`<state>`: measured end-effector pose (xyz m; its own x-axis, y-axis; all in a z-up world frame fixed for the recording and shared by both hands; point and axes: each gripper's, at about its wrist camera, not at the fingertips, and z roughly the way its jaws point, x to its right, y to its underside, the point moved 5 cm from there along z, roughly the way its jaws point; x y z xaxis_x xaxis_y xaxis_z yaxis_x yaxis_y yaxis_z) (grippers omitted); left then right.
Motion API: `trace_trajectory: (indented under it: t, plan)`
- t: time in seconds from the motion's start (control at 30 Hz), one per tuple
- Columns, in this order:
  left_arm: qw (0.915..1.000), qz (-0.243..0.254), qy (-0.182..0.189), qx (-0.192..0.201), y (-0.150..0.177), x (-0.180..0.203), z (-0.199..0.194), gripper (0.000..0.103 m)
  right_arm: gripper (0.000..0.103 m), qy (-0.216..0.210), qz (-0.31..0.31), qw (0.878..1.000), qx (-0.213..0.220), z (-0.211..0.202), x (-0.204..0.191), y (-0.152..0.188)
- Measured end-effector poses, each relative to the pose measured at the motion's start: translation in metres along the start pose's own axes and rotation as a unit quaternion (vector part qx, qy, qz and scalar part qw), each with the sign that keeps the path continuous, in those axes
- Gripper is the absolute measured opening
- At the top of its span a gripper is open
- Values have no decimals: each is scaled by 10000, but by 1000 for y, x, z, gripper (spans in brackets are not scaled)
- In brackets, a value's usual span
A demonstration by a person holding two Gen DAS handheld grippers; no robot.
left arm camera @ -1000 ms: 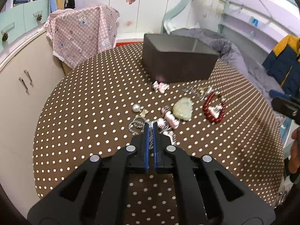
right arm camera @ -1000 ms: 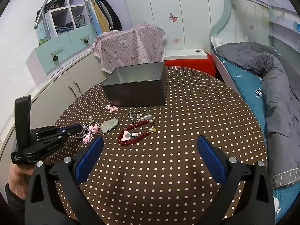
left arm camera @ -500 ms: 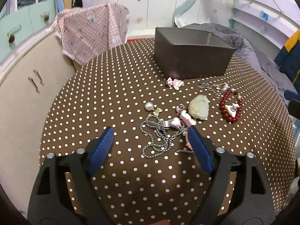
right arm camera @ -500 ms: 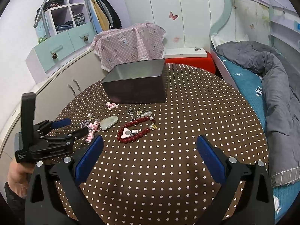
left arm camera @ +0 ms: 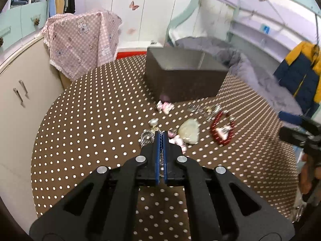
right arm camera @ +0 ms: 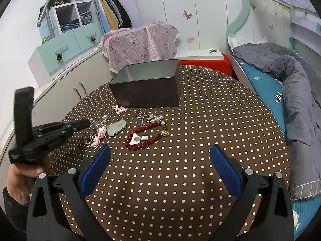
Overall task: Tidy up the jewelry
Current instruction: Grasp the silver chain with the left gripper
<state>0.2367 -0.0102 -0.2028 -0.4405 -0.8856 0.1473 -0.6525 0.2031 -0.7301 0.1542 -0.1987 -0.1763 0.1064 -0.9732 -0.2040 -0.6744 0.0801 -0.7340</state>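
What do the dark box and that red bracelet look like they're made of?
Box: probably thin metal, a tin, judging by its matte grey inside and faintly reflective dark walls. Red bracelet: glossy round beads with small highlights, perhaps polished stone, glass or plastic; the look leaves that open.

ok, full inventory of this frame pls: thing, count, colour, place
Round table: 1, brown cloth with white dots, centre.
Open metal tin box: 1, dark grey, far side of the table.
Red bead bracelet: 1, dark red, mid table.
Pale green stone pendant: 1, left of the bracelet.
Silver chain: 1, pinched in the left gripper.
Pink checked cloth: 1, behind the table.
Left gripper: shut on the chain.
Right gripper: open, empty.
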Motion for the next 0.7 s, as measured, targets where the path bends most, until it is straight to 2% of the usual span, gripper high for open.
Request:
trace_trajectory:
  t: [0.1, 0.27, 0.43, 0.47, 0.5, 0.53, 0.57, 0.63, 0.7]
  plan:
    - [9998, 130, -95, 85, -1, 4, -9, 3, 96, 21, 6, 10000, 14, -2, 1, -1]
    - [9982, 198, -543, -173, 8, 0, 4, 4, 96, 4, -41, 10000, -2, -2, 1, 1]
    - [9976, 179, -535, -409, 17, -3, 17, 4, 96, 27, -10, 10000, -55, 1, 2, 3]
    - [9972, 198, -565, -452, 17, -4, 18, 9, 96, 26, -14, 10000, -66, 1, 2, 3]
    - [9965, 229, -625, -514, 18, -4, 20, 21, 96, 26, -20, 10000, -72, 2, 1, 4]
    - [9961, 240, -650, -539, 18, -4, 21, 63, 96, 24, -31, 10000, -79, 3, 1, 4]
    - [9959, 234, -734, -469, 16, -5, 21, 84, 96, 23, -47, 9999, -95, 3, 0, 4]
    - [9969, 255, -671, -319, 13, -2, 17, 84, 96, 32, -75, 9999, -139, 6, 0, 5]
    - [9967, 252, -658, -394, 14, -3, 20, 83, 96, 36, -105, 9998, -191, 10, -1, 6]
